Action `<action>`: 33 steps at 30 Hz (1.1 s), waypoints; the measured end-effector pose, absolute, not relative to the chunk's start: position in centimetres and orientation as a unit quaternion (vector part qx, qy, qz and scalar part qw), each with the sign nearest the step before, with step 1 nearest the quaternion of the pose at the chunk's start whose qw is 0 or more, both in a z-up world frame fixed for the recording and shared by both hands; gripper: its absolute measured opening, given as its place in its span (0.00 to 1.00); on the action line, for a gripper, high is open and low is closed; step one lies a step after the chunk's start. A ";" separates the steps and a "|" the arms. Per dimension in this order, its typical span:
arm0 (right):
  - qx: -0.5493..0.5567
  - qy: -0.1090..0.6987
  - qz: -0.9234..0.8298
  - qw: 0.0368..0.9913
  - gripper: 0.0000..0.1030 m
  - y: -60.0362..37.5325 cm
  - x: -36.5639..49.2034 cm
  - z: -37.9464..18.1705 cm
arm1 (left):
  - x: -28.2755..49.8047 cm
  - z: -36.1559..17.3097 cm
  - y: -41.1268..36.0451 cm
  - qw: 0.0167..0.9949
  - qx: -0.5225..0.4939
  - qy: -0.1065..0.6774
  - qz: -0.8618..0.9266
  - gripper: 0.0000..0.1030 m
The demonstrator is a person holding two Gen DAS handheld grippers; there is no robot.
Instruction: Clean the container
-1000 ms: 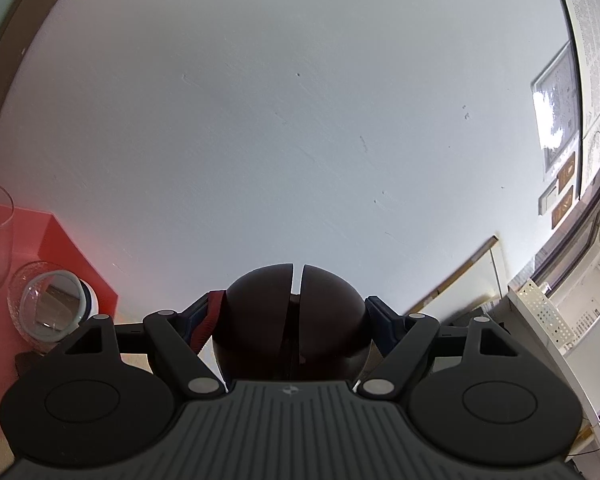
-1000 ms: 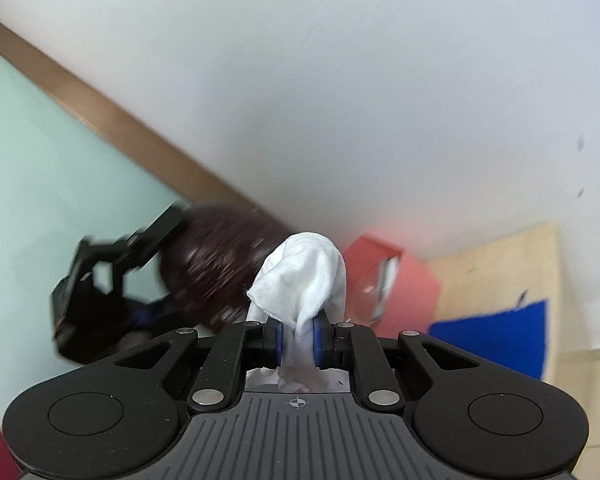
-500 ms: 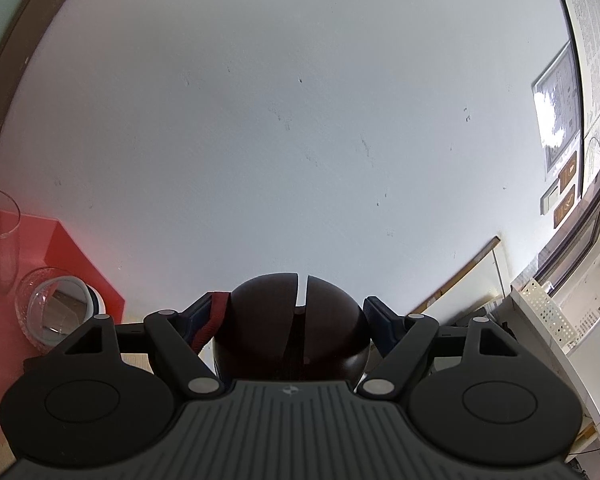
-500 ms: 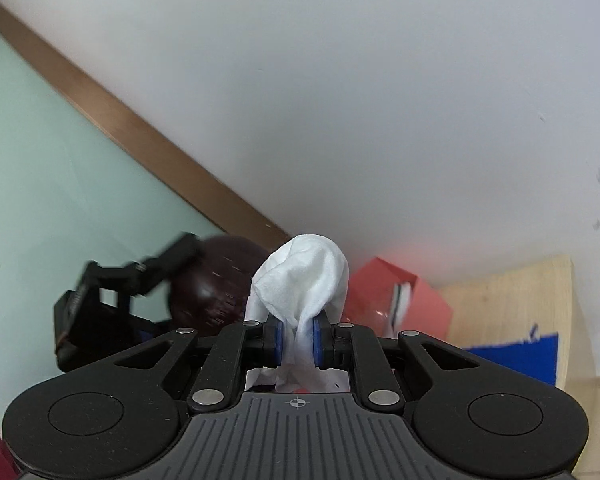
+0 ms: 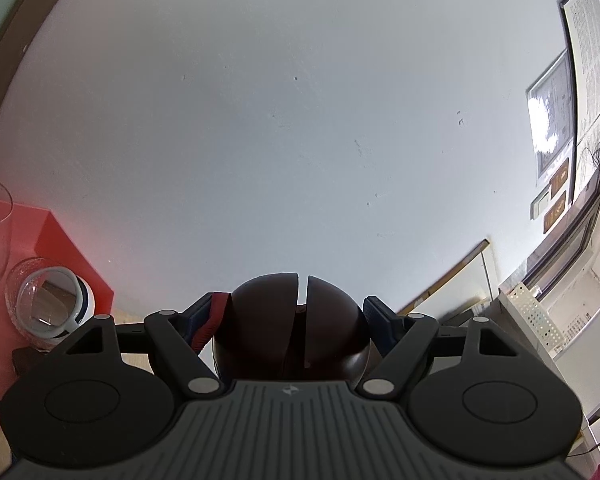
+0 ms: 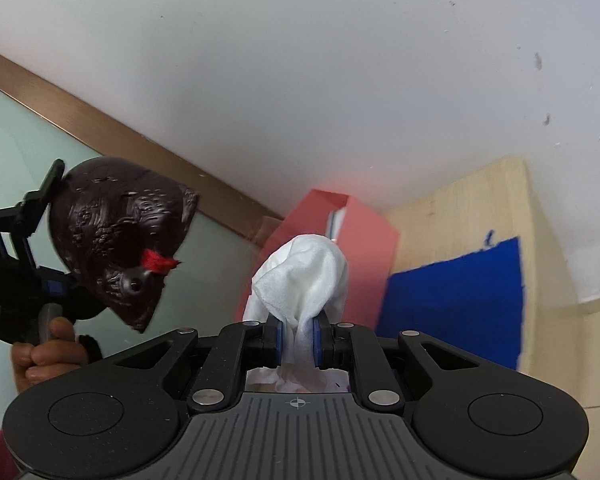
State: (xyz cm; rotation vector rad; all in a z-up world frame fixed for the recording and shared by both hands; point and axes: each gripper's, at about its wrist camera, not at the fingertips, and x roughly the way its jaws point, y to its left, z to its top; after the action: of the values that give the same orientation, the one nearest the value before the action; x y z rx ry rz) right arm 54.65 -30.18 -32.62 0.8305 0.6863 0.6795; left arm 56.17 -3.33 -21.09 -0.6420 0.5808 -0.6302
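- Left gripper (image 5: 296, 320) clamps a dark brown carved container (image 5: 292, 328) at lower centre, raised before a white wall (image 5: 280, 120).
- Right gripper (image 6: 297, 342) pinches a white cloth (image 6: 300, 280); the container sits mid-left in its view, apart from the cloth.
- A red tray (image 5: 60, 240) holds glassware (image 5: 40, 308) at lower left.

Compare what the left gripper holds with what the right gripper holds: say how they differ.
The left gripper clamps a dark brown container, rigid, rounded and carved; the right gripper pinches a white cloth, soft and bunched. The container spreads its jaws wide; the cloth leaves them nearly closed. The container bears a red tassel; the cloth is plain. Both are held up off the table.
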 end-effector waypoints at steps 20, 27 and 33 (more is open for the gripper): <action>0.282 0.299 0.400 0.819 0.16 -25.8 52.2 -28.5 | 57.6 -21.9 -3.6 0.863 -0.310 0.275 -0.290 0.79; 0.287 0.305 0.424 0.803 0.16 -24.6 51.2 -28.1 | 57.8 -22.3 -3.4 0.862 -0.322 0.276 -0.279 0.79; 0.293 0.312 0.422 0.799 0.16 -24.2 50.7 -28.6 | 57.8 -22.9 -3.4 0.861 -0.316 0.289 -0.274 0.78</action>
State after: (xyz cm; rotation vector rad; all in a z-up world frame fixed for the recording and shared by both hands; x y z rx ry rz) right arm 50.73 -24.21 -28.59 0.6278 0.6688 0.9057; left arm 57.77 -3.38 -22.89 -0.6639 0.6055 -0.5754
